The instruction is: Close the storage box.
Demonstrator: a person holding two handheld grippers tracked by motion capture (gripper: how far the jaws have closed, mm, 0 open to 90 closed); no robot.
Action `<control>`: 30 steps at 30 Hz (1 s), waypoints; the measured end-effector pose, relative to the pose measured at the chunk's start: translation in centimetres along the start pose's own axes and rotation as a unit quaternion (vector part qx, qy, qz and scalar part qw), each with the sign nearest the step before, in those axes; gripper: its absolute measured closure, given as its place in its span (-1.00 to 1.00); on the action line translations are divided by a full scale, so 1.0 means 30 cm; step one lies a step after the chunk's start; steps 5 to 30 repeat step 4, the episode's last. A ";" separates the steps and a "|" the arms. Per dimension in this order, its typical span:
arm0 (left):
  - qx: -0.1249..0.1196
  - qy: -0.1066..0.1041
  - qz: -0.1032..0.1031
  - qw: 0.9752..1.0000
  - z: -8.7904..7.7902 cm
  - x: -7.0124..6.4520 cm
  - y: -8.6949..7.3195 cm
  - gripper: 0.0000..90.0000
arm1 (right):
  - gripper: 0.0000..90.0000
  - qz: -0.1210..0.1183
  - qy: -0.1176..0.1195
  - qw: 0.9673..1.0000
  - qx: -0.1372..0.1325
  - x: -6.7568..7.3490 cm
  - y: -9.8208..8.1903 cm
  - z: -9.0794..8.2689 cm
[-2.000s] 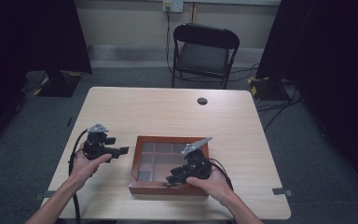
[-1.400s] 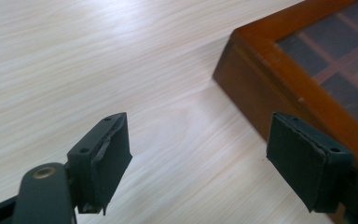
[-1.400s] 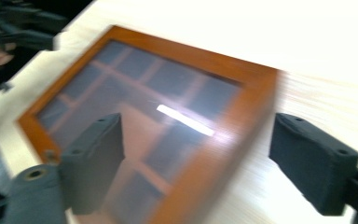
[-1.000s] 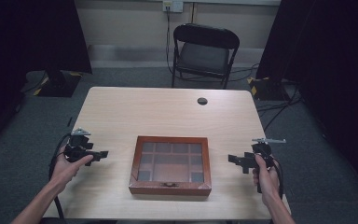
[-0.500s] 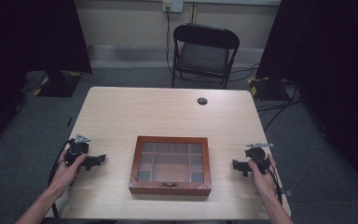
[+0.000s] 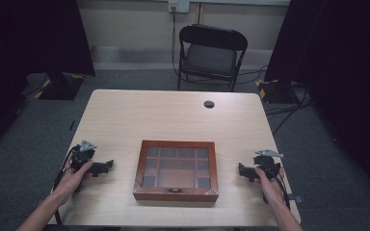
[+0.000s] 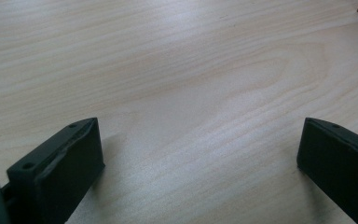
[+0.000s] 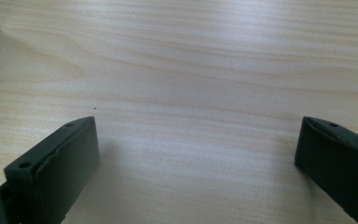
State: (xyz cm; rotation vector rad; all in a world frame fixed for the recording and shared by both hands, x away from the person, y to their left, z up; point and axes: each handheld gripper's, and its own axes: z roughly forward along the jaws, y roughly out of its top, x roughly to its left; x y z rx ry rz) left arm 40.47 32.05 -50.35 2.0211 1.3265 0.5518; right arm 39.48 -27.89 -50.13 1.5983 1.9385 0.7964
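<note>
- A pale wooden table (image 6: 173, 110) stands on grey carpet, with a black folding chair (image 6: 211, 52) behind its far edge and a small dark round cap (image 6: 209, 104) near that edge.
- A reddish-brown wooden box with a glass-paned lid (image 6: 176, 169) lies shut at the near middle of the table, its dividers visible through the glass.
- The left gripper (image 6: 101, 167) rests on the table left of the box, well apart from it; its jaws have just been opening and stand wide with bare wood between them.
- The right gripper (image 6: 243, 171) sits right of the box, apart, jaws likewise just opened, gripping nothing.
</note>
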 end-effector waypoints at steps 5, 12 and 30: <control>0.003 -0.005 0.010 1.000 0.000 0.006 0.003 -1.00 | -1.00 0.000 0.000 1.000 0.000 0.000 0.000 0.000; 0.003 -0.005 0.010 1.000 0.000 0.006 0.003 -1.00 | -1.00 0.000 0.000 1.000 0.000 0.000 0.000 0.000; 0.003 -0.005 0.010 1.000 0.000 0.006 0.003 -1.00 | -1.00 0.000 0.000 1.000 0.000 0.000 0.000 0.000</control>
